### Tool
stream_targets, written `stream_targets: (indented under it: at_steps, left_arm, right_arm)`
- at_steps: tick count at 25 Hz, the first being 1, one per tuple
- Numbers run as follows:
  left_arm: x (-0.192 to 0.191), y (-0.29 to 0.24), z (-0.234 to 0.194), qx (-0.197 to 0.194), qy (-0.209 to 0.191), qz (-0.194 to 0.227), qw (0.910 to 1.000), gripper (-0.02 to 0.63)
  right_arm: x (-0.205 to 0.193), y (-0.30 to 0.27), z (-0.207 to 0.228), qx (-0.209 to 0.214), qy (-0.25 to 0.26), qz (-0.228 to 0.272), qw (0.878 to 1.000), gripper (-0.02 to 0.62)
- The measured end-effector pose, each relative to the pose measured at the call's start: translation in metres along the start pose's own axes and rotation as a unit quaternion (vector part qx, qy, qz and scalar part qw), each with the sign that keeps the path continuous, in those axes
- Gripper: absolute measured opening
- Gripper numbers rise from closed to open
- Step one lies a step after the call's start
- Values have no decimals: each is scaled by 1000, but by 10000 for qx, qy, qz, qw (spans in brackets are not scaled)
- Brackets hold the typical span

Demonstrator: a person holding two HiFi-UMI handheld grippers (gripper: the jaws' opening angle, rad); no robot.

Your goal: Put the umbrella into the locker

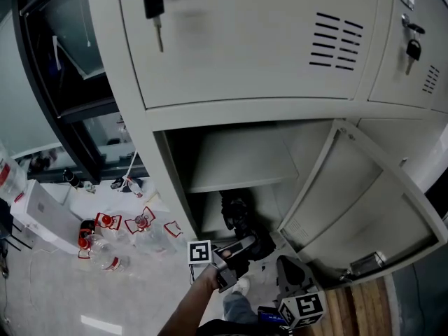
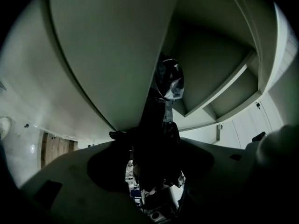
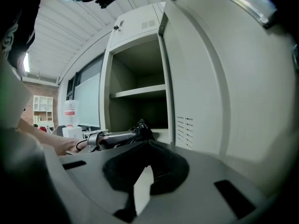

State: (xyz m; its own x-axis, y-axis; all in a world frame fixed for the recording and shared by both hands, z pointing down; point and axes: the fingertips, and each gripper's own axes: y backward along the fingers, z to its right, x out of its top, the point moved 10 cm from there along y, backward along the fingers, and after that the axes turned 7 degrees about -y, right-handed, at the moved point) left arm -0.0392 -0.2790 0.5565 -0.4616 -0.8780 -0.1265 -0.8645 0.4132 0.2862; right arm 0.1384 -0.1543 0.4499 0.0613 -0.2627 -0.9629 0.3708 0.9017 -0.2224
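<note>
- The folded black umbrella [image 1: 238,215] is held by my left gripper [image 1: 236,248], and its far end reaches into the lower part of the open compartment, under the inner shelf [image 1: 241,165].
- In the left gripper view the jaws are clenched on the umbrella's dark fabric [image 2: 161,120], which runs straight out from them towards the compartment.
- The grey metal locker [image 1: 231,110] fills my head view. Its lower door [image 1: 364,205] is swung wide open to the right.
- My right gripper [image 1: 288,271] hangs just beside the left one, in front of the door. Its jaws are closed together with nothing between them [image 3: 146,148].
- A black-headed key [image 1: 153,5] hangs from the closed upper door.
- Clear plastic bottles with red caps [image 1: 105,222] lie on the floor to the left.
</note>
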Motion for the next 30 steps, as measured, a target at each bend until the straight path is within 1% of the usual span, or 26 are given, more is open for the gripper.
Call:
stream_targets:
  at_steps: [2,3,4,6,8,10,13,15,17,18,21,22,23,25,29,30]
  left_arm:
    - [-1,3,-1,45,18,74,10000,293]
    - [-1,4,0,103,-47,83,9999,304]
    - [-1,7,1,192,-185,54,9996,313]
    - [1,13,7,461,-632,-120,9969,322]
    - [2,22,14,803,-1125,-334,9898,325]
    - [0,32,21,1062,-1508,-479,9817,325]
    - [-7,46,32,1373,-1976,-590,9688,325]
    - [-12,54,39,1607,-2326,-567,9575,324]
    - [-17,62,47,1835,-2707,-483,9438,314]
    - [-19,66,51,1972,-2905,-440,9353,284]
    - [-24,78,61,2456,-3506,-289,9033,74]
    - [-25,81,65,2566,-3678,-248,8935,52]
    - [-26,84,68,2640,-3835,-210,8848,32]
    - [-28,88,77,2733,-4162,-131,8671,25]
    - [-30,93,95,2906,-4884,89,8228,20]
    - [-30,94,99,2937,-5009,155,8140,18]
  right_arm:
    - [-1,1,-3,40,-2,-12,10000,2]
    - [-1,1,-4,65,2,-10,10000,2]
    - [-1,1,-6,91,10,-3,10000,2]
    - [0,2,-9,137,26,7,9999,2]
    - [0,4,-12,164,32,0,9999,1]
    - [-1,6,-13,174,52,-10,9998,2]
    - [-2,8,-17,227,90,-12,9997,2]
    - [-2,9,-21,266,126,-8,9996,1]
    - [-3,10,-24,285,167,-5,9995,2]
    - [-3,10,-26,291,187,-9,9994,1]
    - [-4,9,-31,282,240,-33,9993,0]
    - [-4,9,-33,273,261,-39,9993,2]
    - [-5,8,-34,267,285,-43,9992,2]
    - [-7,5,-36,267,334,-34,9991,1]
    - [-6,4,-42,241,400,24,9989,0]
    - [-4,4,-43,232,411,39,9989,0]
